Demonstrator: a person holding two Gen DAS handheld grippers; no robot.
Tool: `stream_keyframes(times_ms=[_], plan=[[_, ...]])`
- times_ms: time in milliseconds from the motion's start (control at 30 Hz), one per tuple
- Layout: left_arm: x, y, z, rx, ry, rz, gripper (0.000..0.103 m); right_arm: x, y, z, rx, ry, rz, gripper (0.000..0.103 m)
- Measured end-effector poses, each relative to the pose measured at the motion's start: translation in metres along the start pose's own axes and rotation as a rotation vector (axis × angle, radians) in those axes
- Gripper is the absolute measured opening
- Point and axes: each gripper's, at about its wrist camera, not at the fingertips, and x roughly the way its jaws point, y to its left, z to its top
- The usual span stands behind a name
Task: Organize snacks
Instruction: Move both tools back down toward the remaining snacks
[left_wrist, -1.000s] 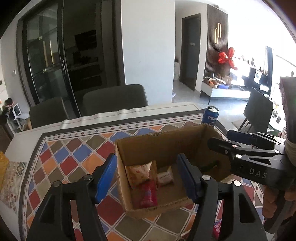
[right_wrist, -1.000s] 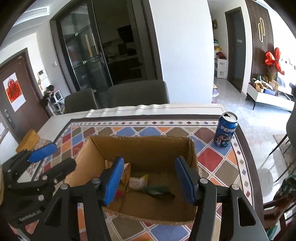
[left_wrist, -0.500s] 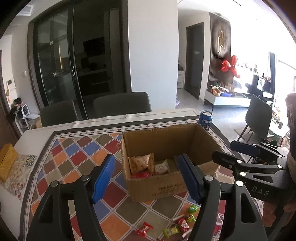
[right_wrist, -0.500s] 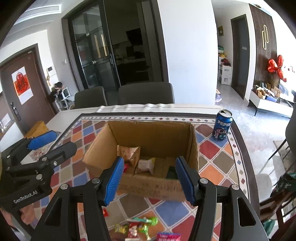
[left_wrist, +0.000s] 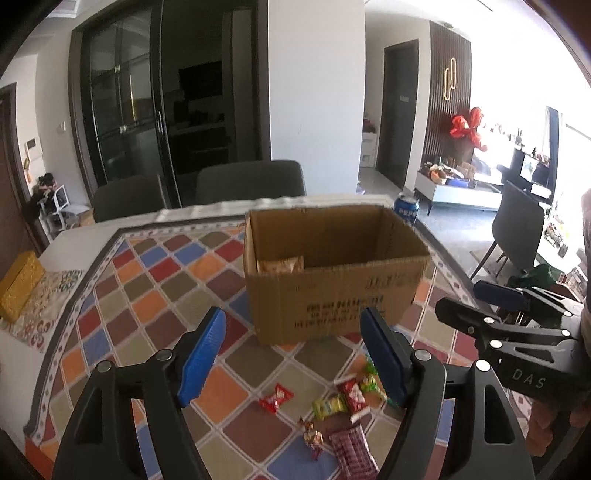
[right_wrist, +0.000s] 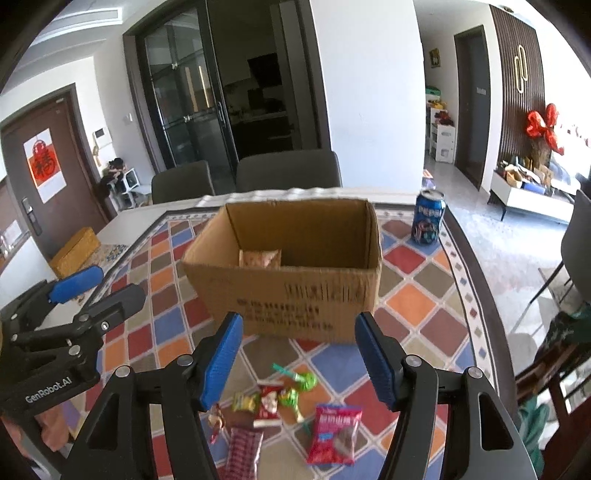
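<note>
An open cardboard box stands on the patterned table, with a tan snack packet showing inside. Loose snacks lie in front of it: a small red packet, a yellow-green one, a red-white one, green wrappers, a checked red bar and a larger red bag. My left gripper is open and empty, above the snacks. My right gripper is open and empty, also above them.
A blue Pepsi can stands behind the box at the right. A yellow box lies at the table's left edge. Grey chairs stand along the far side. The table edge curves on the right.
Both grippers have pulled back and away from over the box. The box interior is now mostly hidden by its front wall, and the loose snacks on the table have come into view.
</note>
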Motion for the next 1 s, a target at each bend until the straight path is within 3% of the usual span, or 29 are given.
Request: stream_keyframes(times_ms=[1000], plan=[[0.059,-0.001,-0.101,-0.077,0.307,-0.002,0.075,0.048,-0.021,-0.1,0.082,0.285,-0.057,0.064]])
